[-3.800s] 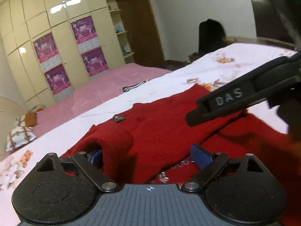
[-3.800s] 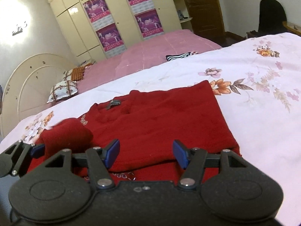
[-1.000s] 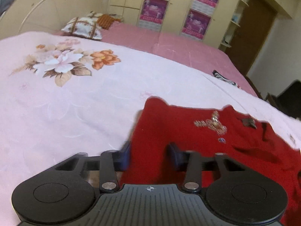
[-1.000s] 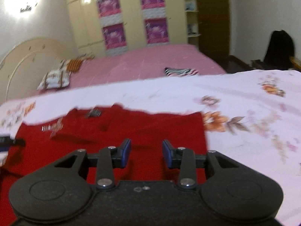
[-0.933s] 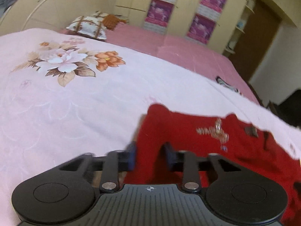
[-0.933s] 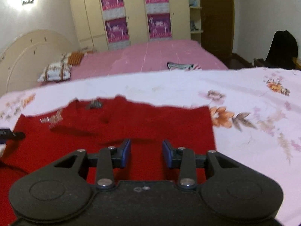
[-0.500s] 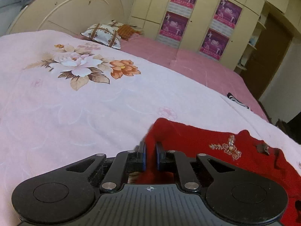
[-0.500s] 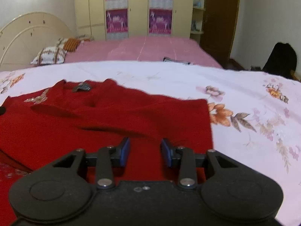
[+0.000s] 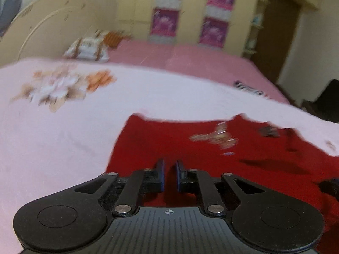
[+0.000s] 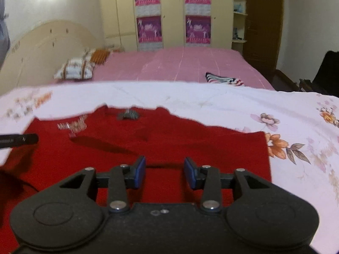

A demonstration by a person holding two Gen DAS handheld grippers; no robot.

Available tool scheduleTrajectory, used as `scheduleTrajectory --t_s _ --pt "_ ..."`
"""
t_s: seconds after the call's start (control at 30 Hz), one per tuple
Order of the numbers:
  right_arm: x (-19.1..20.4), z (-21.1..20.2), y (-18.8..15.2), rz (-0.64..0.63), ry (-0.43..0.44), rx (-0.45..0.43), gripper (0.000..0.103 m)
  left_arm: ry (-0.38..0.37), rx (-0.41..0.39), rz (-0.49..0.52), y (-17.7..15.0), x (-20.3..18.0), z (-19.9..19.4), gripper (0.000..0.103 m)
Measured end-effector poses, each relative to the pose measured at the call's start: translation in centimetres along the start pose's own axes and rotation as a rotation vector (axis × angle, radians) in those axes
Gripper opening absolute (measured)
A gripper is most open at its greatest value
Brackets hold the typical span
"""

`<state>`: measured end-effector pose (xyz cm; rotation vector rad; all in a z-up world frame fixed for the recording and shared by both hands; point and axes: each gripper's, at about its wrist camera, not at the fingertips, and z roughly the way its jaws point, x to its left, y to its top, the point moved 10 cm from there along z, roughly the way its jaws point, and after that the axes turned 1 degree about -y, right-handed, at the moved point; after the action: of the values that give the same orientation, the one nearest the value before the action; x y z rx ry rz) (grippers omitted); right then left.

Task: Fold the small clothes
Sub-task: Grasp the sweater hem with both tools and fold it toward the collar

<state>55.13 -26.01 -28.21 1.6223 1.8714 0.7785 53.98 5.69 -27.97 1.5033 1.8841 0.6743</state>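
Left gripper (image 9: 169,175): fingers nearly together, a sliver of red showing between them; can't tell if cloth's pinched. Right gripper (image 10: 164,172): fingers apart & opening, nothing between, over the lower hem. One red sweater (image 10: 169,148), lying flat mid-frame on the floral bedsheet (image 10: 296,116), 1 beaded motif (image 9: 218,139) upper right in left view, grey tag (image 10: 128,115) at neckline. Behind: 4 purple posters (image 10: 149,28), 1 striped cloth (image 10: 224,80).

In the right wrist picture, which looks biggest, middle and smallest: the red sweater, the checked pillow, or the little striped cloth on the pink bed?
Largest to smallest, as they look:
1. Red knitted sweater
2. Brown-and-white checked pillow
3. Small striped cloth

The sweater lies nearest the camera, so it looks extra big. The pillow and cloth lie farther back.
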Motion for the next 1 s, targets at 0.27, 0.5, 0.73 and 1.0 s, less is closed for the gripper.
scheduleTrajectory --t_s 0.27,0.5,0.73,1.0 --pt "-2.6 -1.5 -0.8 0.102 -0.005 -0.007 0.042 -0.046 0.018 0.048 -0.8 -1.4 -3.2 0.011" --pt "0.1 -3.3 -3.1 0.039 0.008 0.014 0.043 -0.104 0.049 0.175 -5.1 -4.6 -6.0 0.012" --pt "-1.7 -5.4 -3.4 0.117 -0.011 0.022 0.043 -0.115 0.077 0.089 -5.0 -3.5 -8.6 0.012" --pt "5.1 -10.0 -6.1 0.017 0.108 0.008 0.042 -0.198 0.126 0.168 -9.4 -7.2 -12.6 0.013"
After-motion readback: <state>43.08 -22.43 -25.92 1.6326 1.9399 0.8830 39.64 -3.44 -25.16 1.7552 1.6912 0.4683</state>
